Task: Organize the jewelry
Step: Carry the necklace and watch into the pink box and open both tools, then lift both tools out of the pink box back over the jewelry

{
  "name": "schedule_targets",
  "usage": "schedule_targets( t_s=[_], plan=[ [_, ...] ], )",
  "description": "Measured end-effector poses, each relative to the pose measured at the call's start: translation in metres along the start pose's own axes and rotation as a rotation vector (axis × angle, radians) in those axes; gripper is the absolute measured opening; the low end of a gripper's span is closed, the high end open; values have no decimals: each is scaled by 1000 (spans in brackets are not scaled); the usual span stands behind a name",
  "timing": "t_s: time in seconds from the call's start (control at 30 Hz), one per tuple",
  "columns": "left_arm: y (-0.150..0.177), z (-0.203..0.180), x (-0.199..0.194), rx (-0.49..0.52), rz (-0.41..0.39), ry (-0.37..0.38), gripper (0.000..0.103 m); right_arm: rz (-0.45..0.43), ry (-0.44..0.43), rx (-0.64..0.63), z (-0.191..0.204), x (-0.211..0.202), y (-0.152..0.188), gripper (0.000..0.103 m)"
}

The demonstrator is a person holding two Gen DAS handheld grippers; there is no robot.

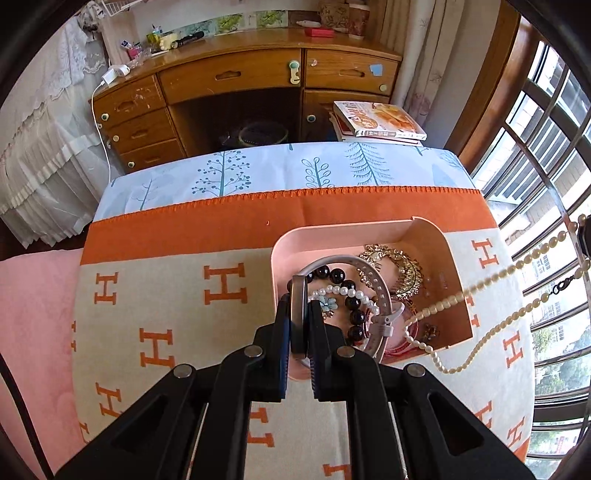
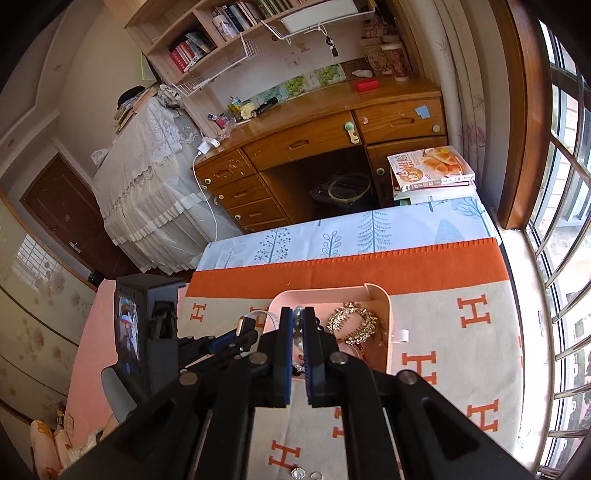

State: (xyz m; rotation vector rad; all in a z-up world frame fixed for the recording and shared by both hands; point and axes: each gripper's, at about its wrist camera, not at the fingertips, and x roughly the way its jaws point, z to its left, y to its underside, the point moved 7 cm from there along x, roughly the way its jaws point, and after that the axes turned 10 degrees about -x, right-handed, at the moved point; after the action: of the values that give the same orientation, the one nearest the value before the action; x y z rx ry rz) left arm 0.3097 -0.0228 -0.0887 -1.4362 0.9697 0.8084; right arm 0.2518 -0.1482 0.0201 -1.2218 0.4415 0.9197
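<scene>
Home bedroom, as I read it from my remote station: wooden desk (image 2: 325,144) with drawers at far side, bookshelf (image 2: 221,29) above, lace-draped furniture (image 1: 40,122) far left, barred window (image 2: 561,221) right, patterned blanket (image 1: 177,295) near.

Tray (image 1: 424,226) – smooth matt pink plastic | pearls (image 1: 491,280) – glossy cream beads | comb (image 1: 397,264) – shiny gold metal | blanket (image 1: 207,236) – soft woven cloth | desk (image 1: 258,74) – glossy varnished wood | grippers – matt black plastic

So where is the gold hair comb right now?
In the left wrist view the gold hair comb lies inside the pink tray, toward its far right side, beside the black bead bracelet.
</scene>
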Motion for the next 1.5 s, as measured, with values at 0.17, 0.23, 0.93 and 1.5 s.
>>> schedule_targets(
  t_s=[0.17,0.23,0.93,1.5],
  plan=[
    [-2,-3,23,-1,23,-10,7,-14,-20,19,-7,6,-5,5],
    [-3,-4,30,-2,28,-14,7,-46,-27,7,-4,1,-14,5],
    [-23,-3,51,-42,0,-55,7,-91,-58,5,-3,8,-24,5],
    [2,5,37,-3,16,-56,11,-79,-45,-2,-4,14,-16,5]
  ],
)
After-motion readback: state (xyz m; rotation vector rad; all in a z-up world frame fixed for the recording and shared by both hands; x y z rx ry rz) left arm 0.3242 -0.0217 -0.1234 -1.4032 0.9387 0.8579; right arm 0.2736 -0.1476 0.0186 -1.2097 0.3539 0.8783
